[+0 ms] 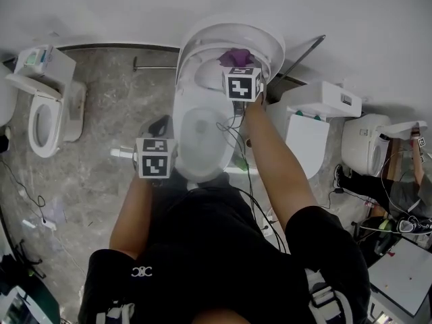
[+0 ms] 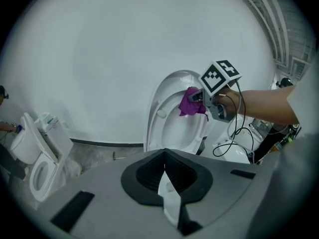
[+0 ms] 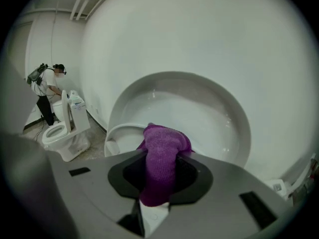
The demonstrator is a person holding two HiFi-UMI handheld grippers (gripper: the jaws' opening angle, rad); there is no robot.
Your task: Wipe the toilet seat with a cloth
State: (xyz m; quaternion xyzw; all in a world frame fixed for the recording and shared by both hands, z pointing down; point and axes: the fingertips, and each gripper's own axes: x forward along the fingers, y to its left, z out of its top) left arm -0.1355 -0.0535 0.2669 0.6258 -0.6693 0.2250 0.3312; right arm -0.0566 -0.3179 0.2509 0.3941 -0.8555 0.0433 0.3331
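Right gripper (image 3: 157,185) — jaws clamped on purple cloth (image 3: 162,156), which bunches out past the tips. In head view the cloth sits at 1 o'clock of the toilet bowl (image 1: 199,137), up by the raised toilet seat (image 2: 158,114); contact not resolvable. Left gripper (image 2: 168,190) — jaws together, nothing between, at the bowl's 8 o'clock.

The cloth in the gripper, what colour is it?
Purple. The cloth shows best in the right gripper view.
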